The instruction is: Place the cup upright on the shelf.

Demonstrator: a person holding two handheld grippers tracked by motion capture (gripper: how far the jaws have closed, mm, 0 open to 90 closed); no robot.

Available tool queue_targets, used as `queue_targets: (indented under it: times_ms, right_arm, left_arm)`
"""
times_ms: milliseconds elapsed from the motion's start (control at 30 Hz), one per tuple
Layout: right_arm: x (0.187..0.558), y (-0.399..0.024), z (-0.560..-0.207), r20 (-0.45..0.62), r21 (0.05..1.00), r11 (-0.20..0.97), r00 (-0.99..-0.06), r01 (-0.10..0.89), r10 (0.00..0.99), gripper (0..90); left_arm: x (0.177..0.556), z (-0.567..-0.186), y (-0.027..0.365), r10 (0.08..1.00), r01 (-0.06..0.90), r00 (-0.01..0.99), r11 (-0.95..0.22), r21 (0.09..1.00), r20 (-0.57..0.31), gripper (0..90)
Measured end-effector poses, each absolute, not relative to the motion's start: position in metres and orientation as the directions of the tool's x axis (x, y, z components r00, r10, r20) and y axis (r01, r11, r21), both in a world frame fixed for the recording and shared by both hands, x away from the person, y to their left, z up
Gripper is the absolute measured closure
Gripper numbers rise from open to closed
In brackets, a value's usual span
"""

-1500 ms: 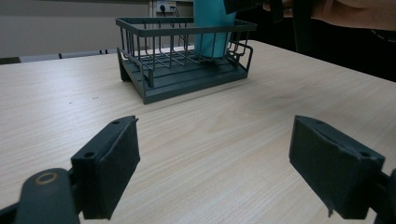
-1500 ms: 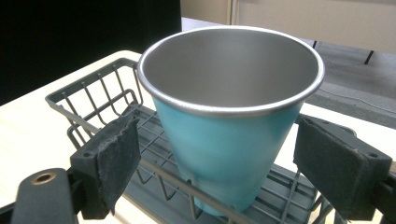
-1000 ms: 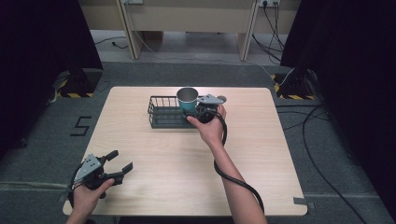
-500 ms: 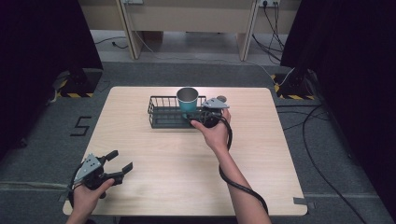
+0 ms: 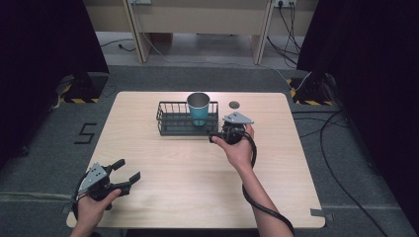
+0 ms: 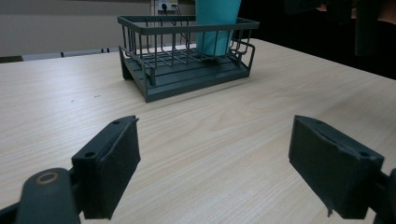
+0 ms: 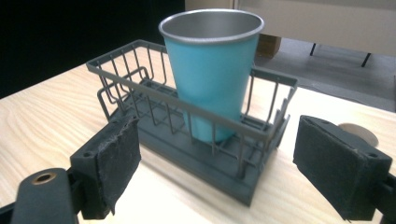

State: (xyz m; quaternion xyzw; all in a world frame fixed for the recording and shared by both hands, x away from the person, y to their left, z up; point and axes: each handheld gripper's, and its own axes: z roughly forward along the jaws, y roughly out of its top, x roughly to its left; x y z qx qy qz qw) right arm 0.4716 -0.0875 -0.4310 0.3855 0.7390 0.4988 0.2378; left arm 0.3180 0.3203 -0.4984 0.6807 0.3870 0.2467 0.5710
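Note:
A teal metal cup (image 5: pixel 199 108) (image 7: pixel 211 70) (image 6: pixel 215 25) stands upright in the right end of a dark wire basket (image 5: pixel 173 123) (image 7: pixel 140 88) (image 6: pixel 182 70) at the table's far middle. My right gripper (image 5: pixel 216 135) (image 7: pixel 233 172) is open with nothing between its jaws, just off the basket's right end and apart from the cup. My left gripper (image 5: pixel 126 171) (image 6: pixel 233 172) is open and holds nothing, low over the table's near left corner, aimed toward the basket.
A small dark round disc (image 5: pixel 234 104) (image 7: pixel 359 132) lies on the wooden table (image 5: pixel 197 187) behind the right gripper. A cable (image 5: pixel 257 197) trails from the right gripper along the forearm. Grey carpet and cables surround the table.
My right gripper has let go of the cup and drawn back toward the near right, out of the basket. The cup stays standing in the basket. The left gripper has not moved.

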Motion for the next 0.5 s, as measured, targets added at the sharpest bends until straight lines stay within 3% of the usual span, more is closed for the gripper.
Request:
queue_targets:
  times_ms: [500]
  right_arm:
    - [0.450, -0.118, -0.438, 0.026, 0.919, 0.203, -0.566, 0.337, 0.824, 15.7]
  left_arm:
    - [0.318, -0.498, 0.321, 0.810, 0.245, 0.577, -0.051, 0.968, -0.103, 15.7]
